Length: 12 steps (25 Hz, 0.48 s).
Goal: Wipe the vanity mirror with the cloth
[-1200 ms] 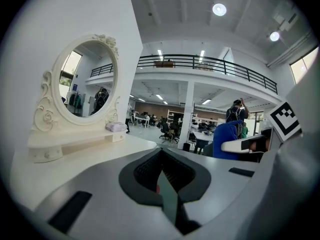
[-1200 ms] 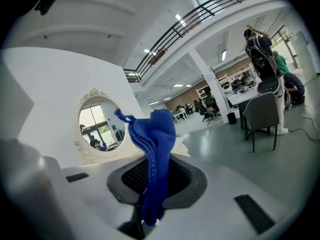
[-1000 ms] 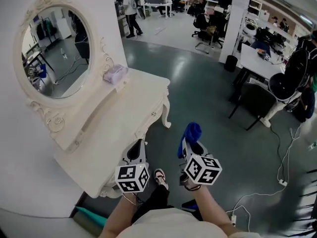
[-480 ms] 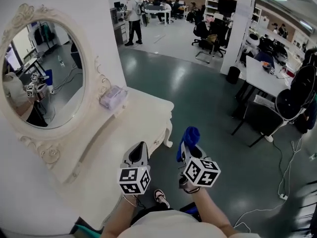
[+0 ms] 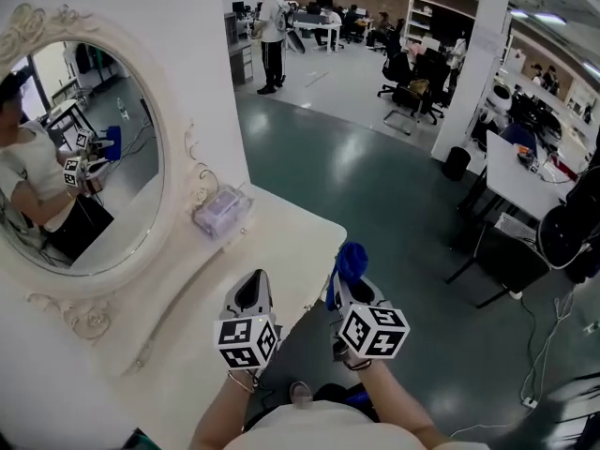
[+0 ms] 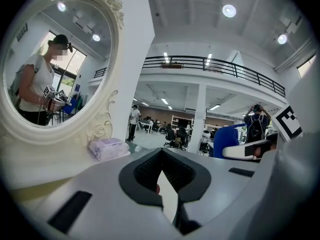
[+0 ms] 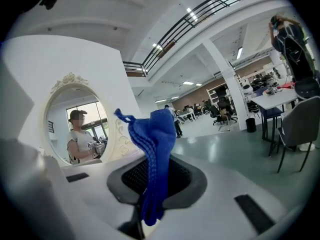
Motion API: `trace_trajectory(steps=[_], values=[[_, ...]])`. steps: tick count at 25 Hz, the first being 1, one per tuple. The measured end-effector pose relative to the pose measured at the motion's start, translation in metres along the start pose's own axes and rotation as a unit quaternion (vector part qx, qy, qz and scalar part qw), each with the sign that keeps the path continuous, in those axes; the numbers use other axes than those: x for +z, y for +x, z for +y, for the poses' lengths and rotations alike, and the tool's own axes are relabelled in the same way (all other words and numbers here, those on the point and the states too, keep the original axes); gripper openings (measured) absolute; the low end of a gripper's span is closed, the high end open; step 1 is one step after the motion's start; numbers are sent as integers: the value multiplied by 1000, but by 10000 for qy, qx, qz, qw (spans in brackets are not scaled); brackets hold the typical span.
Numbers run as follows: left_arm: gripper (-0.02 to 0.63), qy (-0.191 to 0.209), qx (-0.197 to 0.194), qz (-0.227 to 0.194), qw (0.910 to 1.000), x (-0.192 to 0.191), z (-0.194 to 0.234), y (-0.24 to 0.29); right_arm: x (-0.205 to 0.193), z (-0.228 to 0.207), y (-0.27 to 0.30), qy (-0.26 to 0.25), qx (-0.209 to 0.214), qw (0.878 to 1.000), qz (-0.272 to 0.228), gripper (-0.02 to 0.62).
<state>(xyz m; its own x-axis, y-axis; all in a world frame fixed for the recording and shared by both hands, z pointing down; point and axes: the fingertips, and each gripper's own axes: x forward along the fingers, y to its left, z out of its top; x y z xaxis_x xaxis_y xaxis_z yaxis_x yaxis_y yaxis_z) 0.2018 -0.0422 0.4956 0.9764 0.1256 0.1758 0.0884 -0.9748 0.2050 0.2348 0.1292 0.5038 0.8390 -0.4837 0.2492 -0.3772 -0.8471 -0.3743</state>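
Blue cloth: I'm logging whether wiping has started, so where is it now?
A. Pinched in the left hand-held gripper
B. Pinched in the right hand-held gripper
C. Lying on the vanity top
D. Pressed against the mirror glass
B: the right gripper view shows the blue cloth clamped between the jaws of the right hand-held gripper, held off to the side of the mirror and not touching it.

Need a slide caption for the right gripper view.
Right claw shut on blue cloth, vanity mirror at left.
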Motion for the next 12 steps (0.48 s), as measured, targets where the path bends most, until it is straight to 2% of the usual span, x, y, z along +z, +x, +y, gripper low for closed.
trace_trajectory(steps=[6,12], values=[[5,-110,489,117,9987,-10,42,20,-12,5,57,-60,280,9989,367,63],[5,-318,928,139,9951,-2,71,44,-1,25,113,-215,778,9947,641,63]])
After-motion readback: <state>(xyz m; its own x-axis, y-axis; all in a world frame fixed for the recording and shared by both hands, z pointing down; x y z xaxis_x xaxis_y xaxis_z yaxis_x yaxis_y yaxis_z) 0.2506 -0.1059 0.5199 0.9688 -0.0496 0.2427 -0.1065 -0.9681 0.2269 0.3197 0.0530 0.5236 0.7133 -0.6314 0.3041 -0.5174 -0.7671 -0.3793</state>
